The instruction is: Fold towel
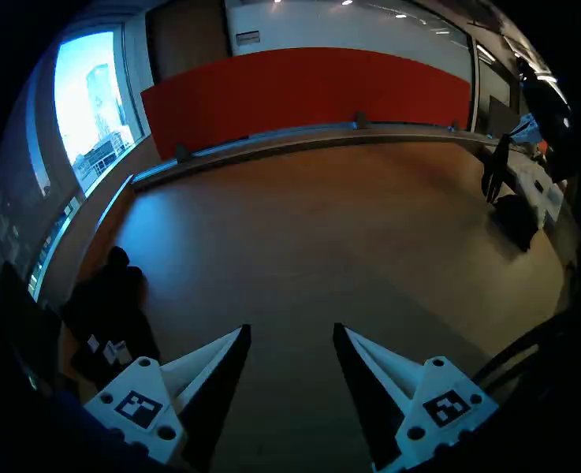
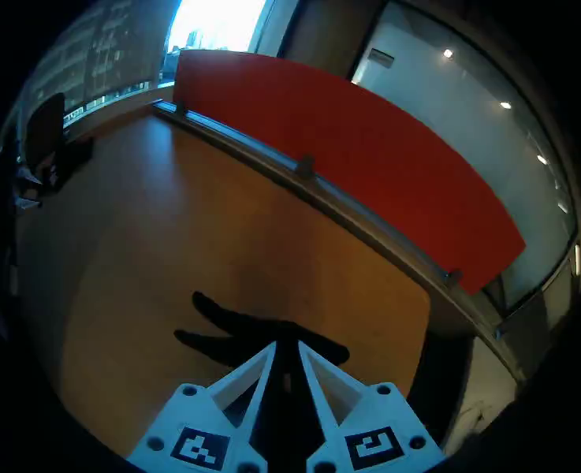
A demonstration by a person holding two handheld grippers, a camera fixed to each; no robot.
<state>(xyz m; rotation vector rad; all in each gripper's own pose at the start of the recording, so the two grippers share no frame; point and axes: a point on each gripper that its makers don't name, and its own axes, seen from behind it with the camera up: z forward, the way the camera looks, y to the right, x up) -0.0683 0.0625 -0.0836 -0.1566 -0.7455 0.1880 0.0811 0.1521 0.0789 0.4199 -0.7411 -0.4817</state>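
Observation:
A dark towel [image 2: 235, 331] lies bunched on the wooden table [image 2: 148, 252], spreading out to both sides of my right gripper's tips. My right gripper [image 2: 287, 351] has its fingers drawn close together with dark cloth in the narrow gap, so it looks shut on the towel. My left gripper [image 1: 290, 335] is open above the bare table [image 1: 314, 236], with nothing between its fingers.
A red partition [image 1: 306, 87] on a metal rail runs along the table's far edge. A dark bundle [image 1: 109, 307] sits near the table's left edge by the window [image 1: 93, 110]. Dark items [image 1: 511, 205] stand at the far right. A dark chair [image 2: 42, 126] stands at the far left.

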